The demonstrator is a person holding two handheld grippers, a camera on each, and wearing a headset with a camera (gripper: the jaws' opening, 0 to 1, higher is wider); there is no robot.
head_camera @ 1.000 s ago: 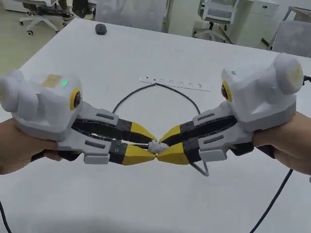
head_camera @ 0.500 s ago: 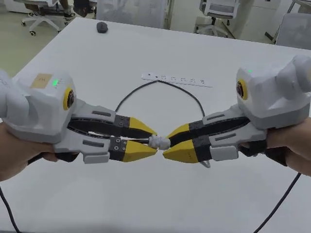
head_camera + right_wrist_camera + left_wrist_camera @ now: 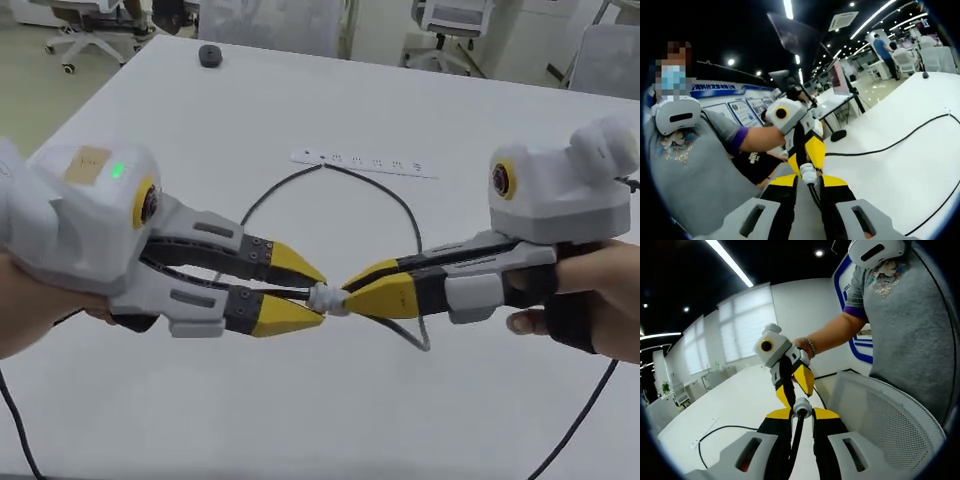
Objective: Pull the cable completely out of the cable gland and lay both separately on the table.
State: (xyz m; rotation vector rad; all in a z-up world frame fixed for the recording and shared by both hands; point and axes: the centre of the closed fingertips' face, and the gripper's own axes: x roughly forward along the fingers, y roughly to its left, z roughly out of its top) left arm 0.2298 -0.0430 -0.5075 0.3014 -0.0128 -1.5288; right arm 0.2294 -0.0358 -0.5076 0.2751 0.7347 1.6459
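Observation:
A small white cable gland (image 3: pixel 325 298) hangs above the table between the two grippers' yellow tips. My left gripper (image 3: pixel 318 300) is shut on the gland (image 3: pixel 801 407), and the black cable (image 3: pixel 796 437) runs back between its jaws. My right gripper (image 3: pixel 350 291) meets it tip to tip, shut on the cable right beside the gland (image 3: pixel 808 175). The black cable (image 3: pixel 268 194) loops away over the table and returns under the right gripper, where a bend (image 3: pixel 420 342) hangs below its jaws.
A white power strip (image 3: pixel 365 163) lies on the white table (image 3: pixel 300 110) beyond the loop, and a small dark object (image 3: pixel 209 55) sits near the far edge. Office chairs stand behind the table. A black tether (image 3: pixel 575 420) trails off at the lower right.
The right gripper has drawn back to the right, rolled onto its side and closed its jaws narrowly. The gland has stayed at the left gripper's tips.

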